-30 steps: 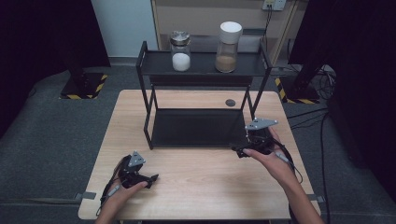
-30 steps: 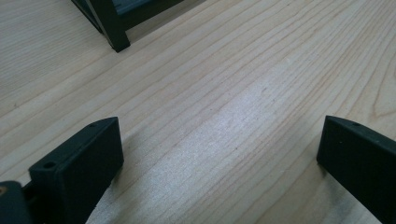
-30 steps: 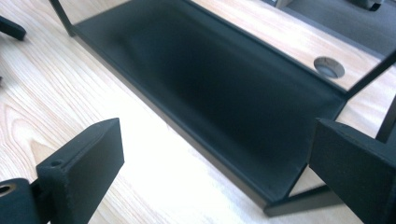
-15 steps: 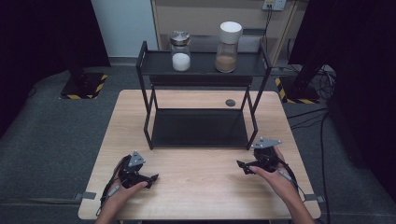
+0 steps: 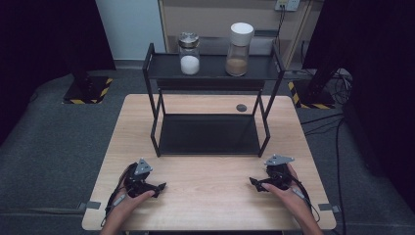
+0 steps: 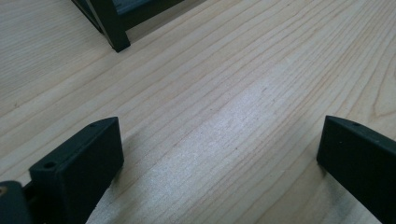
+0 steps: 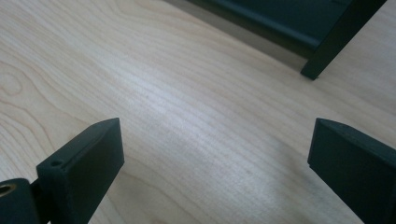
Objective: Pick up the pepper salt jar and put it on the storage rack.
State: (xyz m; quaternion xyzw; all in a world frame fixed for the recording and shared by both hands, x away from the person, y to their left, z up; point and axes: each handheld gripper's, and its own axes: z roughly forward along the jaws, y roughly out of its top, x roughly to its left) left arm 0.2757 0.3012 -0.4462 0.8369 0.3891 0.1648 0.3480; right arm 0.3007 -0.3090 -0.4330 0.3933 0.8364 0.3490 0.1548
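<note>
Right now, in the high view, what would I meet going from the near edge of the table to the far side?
Left hand-held gripper and right hand-held gripper → black rack's lower shelf → small dark disc → two jars on the top shelf.

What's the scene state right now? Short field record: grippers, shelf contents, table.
left gripper: open, jaws wide apart, low over the table near its front left, holding nothing
right gripper: open, jaws wide apart, low over the table near its front right, holding nothing
table: light wood, bare between the grippers
rack: black two-tier frame at the table's far half, lower tier bare
top tier: jar of white powder on the left, taller jar of brown powder on the right, both upright and lidded
small dark disc: on the table behind the rack
</note>
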